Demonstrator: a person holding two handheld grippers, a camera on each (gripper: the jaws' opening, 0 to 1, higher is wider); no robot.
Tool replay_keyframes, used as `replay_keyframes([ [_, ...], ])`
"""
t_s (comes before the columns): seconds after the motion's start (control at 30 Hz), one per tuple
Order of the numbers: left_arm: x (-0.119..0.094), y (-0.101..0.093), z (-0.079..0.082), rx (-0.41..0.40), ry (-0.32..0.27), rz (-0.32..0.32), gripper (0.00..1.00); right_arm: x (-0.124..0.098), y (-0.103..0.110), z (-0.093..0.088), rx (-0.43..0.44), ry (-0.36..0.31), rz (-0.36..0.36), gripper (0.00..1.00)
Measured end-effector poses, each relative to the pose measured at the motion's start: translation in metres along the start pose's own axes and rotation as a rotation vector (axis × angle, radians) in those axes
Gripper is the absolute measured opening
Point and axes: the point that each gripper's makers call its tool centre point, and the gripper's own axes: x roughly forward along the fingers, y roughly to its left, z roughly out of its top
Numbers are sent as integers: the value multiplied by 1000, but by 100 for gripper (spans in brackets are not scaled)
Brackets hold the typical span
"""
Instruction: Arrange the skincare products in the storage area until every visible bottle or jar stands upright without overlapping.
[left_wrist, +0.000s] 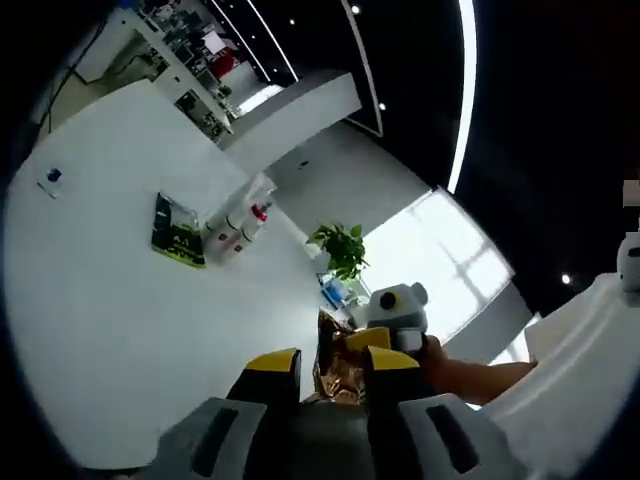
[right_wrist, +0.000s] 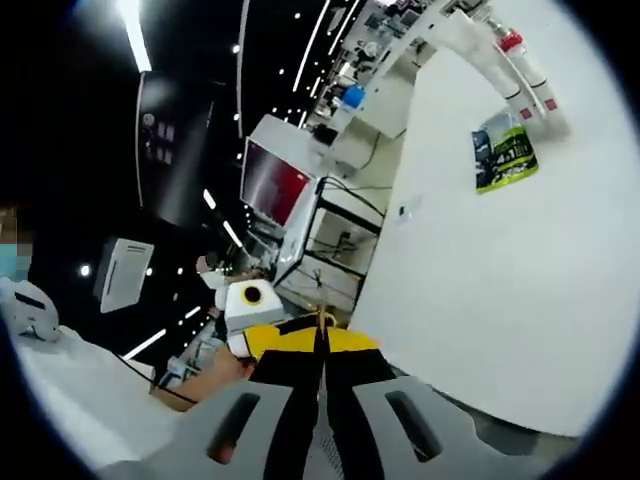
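We see the bottles (left_wrist: 240, 228) standing beside a green packet (left_wrist: 178, 232) at the table's (left_wrist: 110, 330) far edge — small, light, probably slick plastic. We'd grip each mid-body, below the cap. Both grippers sit well short of them, tilted at the near edge: left gripper (left_wrist: 332, 372) parted and empty, right gripper (right_wrist: 322, 350) pressed closed on nothing.

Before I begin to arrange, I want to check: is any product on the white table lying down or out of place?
Yes. The green packet lies flat on the white table, and the white bottles beside it, one with a red cap, appear to lie on their sides too. Nothing looks spilled.
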Motion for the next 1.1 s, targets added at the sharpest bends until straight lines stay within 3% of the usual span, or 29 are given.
replay_keyframes([
  [0.17,2,-11,-4,-66,18,-77,16,4,14,-8,-5,10,65,0],
  [0.23,1,-13,-4,-66,24,-97,5,5,18,-10,-11,19,80,0],
  [0.33,-3,-21,1,-115,6,-151,3,5,24,-8,1,5,111,0],
  [0.57,-7,-22,6,-117,-22,-164,1,9,26,-5,5,-40,127,2],
  [0.7,-13,-19,18,-163,-90,-176,1,13,25,-14,-18,-17,112,7],
  [0.77,-16,-17,24,-192,-120,-181,1,16,28,-17,-22,-6,120,3],
  [1.0,-17,-15,29,-194,-152,-175,1,18,30,-7,18,-62,132,0],
  [1.1,-18,-17,29,-222,-141,-206,2,13,33,4,67,-105,163,0],
])
